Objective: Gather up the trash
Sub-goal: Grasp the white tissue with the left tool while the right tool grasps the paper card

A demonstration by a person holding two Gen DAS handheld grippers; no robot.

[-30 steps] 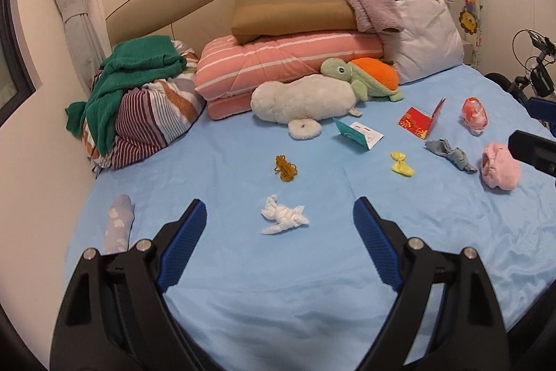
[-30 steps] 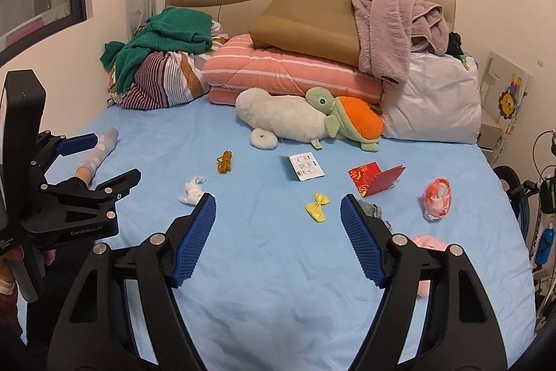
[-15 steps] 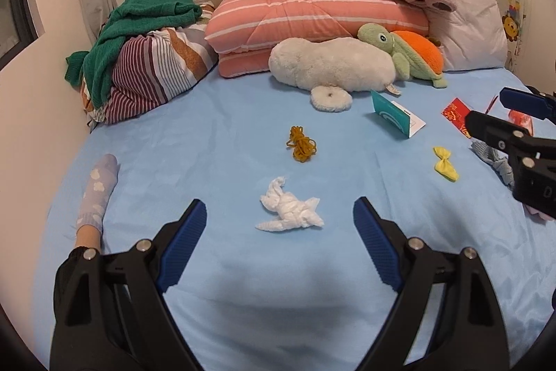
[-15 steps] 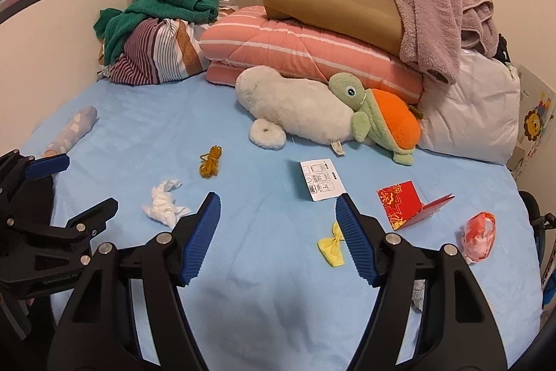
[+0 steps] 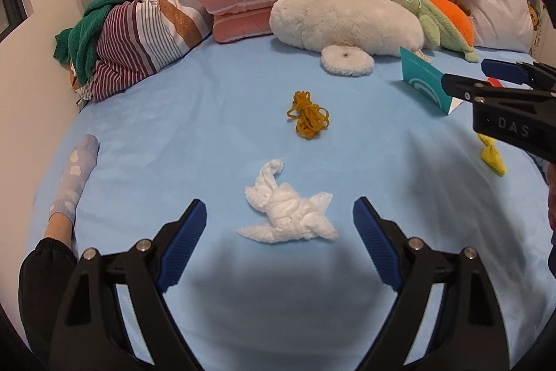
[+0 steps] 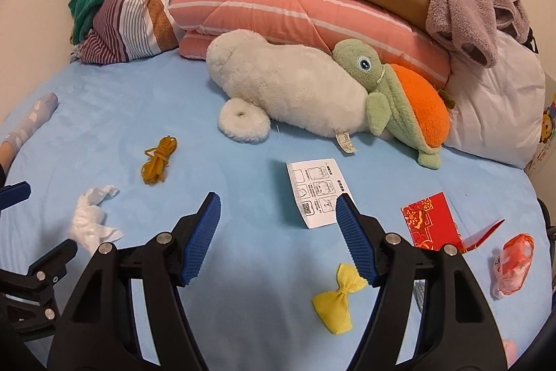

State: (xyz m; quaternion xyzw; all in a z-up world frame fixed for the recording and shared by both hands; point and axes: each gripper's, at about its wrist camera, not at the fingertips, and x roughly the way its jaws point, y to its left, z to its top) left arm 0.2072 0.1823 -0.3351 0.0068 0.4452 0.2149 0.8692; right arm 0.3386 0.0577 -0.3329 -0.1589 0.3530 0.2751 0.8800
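The left gripper [image 5: 279, 218] hangs over the blue bed sheet [image 5: 208, 99] with its blue-padded fingers [image 5: 184, 242] spread wide and nothing pinched between them. A crumpled white tissue [image 5: 288, 207] lies on the sheet in the gap between those fingers, just ahead of the tips and apart from both pads. Farther out beyond the tips sits a small bundle of mustard-yellow string [image 5: 307, 115], and well past that a white plush toy [image 5: 347, 21] rests against a green and orange turtle plush [image 5: 431, 13]. To the left of the left finger a person's foot in a pale blue sock [image 5: 74, 176] rests on the sheet. The right gripper [image 6: 278, 209] also has its fingers [image 6: 354, 242] spread and empty. A white printed card [image 6: 314, 192] lies flat just beyond them, nearer the right finger, its lower corner just beside that tip; whether they touch is unclear. A yellow bow [image 6: 337, 301] lies just inside the right finger, lower down, partly hidden by it. To the right of that finger are a folded red envelope [image 6: 431, 221] and, farther out, a crumpled red and white wrapper [image 6: 514, 263].
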